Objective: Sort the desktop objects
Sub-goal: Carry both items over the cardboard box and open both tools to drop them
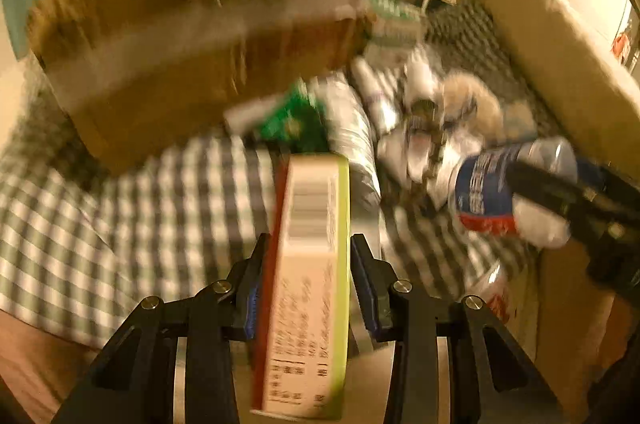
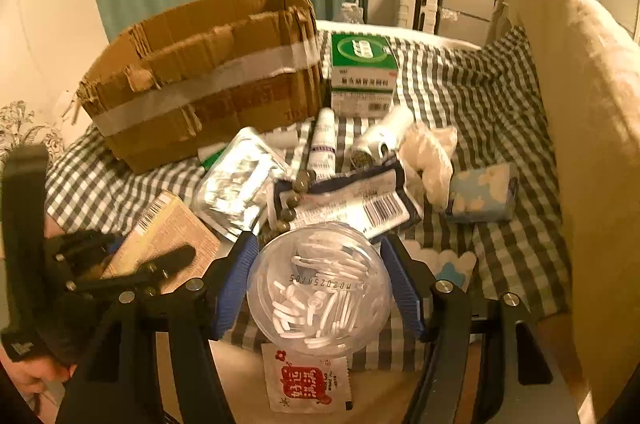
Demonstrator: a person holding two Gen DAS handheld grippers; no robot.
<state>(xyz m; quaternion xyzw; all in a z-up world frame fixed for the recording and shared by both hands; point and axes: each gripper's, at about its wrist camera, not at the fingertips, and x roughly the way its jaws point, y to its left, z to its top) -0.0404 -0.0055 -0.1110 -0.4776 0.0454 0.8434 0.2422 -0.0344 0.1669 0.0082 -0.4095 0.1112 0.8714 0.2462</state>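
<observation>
left gripper [image 1: 306, 280]: holds a thin box [image 1: 308, 264] by its flat sides, above the checked cloth [image 1: 120, 208] | right gripper [image 2: 318, 288]: hugs a clear tub [image 2: 318, 288] of small white sticks | box: probably light, stiff, may tilt | tub: smooth, could slip | cardboard box [image 2: 208, 80]: just behind

Motion blur smears the cardboard box [image 1: 192, 36] and the pile [image 1: 420, 112] beside it (perhaps bottles and packets).
</observation>
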